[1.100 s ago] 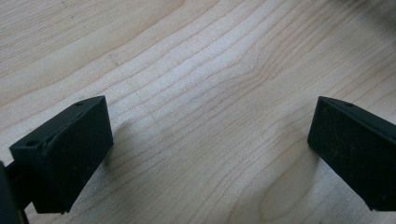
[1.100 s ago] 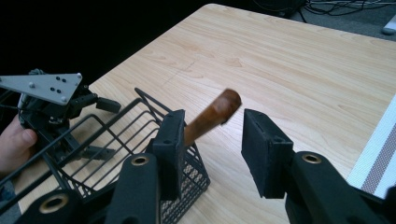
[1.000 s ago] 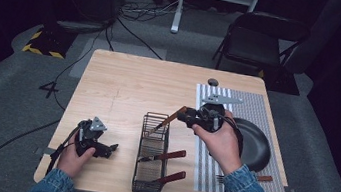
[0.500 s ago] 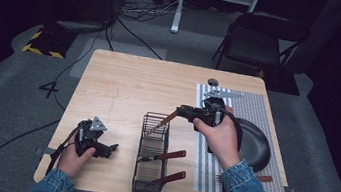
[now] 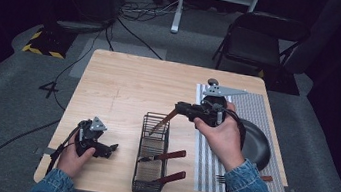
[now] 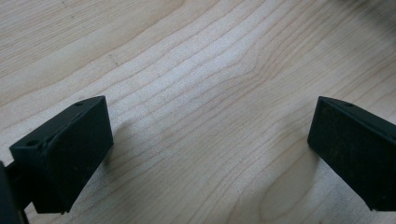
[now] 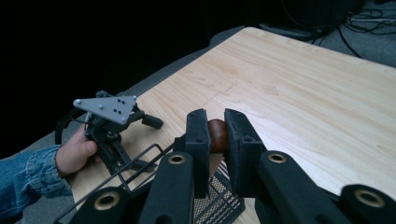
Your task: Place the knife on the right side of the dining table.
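- The left gripper (image 5: 111,147), at 7 o'clock on the pale wooden table (image 5: 125,82), rests with jaws spread wide and empty.
- The black wire-mesh cutlery basket (image 5: 148,180) stands at 6 o'clock.
- The right gripper (image 5: 179,108), its jaws having just closed, is clamped on the brown wooden-handled utensil (image 5: 166,120), whose lower end is inside the basket.
- Lift straight up until the tip clears the rim; avoid snagging the wires.

Blue denim sleeves (image 5: 251,188), black hand-held gripper (image 5: 184,109), grey three-cornered plate (image 5: 222,90), brass-ringed screws
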The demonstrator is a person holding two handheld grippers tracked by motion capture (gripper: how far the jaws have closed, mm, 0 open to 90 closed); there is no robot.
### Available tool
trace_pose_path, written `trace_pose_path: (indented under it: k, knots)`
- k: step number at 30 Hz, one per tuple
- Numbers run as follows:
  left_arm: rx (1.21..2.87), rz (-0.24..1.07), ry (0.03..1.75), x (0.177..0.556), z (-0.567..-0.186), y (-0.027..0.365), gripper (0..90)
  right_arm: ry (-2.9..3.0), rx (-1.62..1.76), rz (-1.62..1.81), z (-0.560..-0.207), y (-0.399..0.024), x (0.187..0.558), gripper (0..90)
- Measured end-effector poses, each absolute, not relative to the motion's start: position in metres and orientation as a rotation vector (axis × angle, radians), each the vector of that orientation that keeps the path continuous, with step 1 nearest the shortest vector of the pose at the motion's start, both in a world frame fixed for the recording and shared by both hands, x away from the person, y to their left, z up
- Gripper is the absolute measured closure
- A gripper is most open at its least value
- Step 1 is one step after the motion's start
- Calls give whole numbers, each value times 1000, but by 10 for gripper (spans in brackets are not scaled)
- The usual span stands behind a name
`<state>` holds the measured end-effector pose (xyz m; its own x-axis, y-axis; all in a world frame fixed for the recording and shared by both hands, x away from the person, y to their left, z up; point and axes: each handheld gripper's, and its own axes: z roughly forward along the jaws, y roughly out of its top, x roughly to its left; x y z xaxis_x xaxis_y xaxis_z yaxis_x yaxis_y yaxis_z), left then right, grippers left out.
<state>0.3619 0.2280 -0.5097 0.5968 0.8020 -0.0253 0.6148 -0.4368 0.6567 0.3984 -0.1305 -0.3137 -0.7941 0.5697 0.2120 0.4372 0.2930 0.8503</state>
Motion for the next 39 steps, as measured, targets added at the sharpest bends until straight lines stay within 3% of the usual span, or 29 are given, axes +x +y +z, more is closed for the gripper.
trace_pose_path:
  k: [32,39]
  knots:
    - [2196,393,1112,361,-510,228,2,2190,928,1579,-204,-197,379,806]
    - [2197,393,1112,361,-510,228,2,2151,985,1515,-206,-215,394,807]
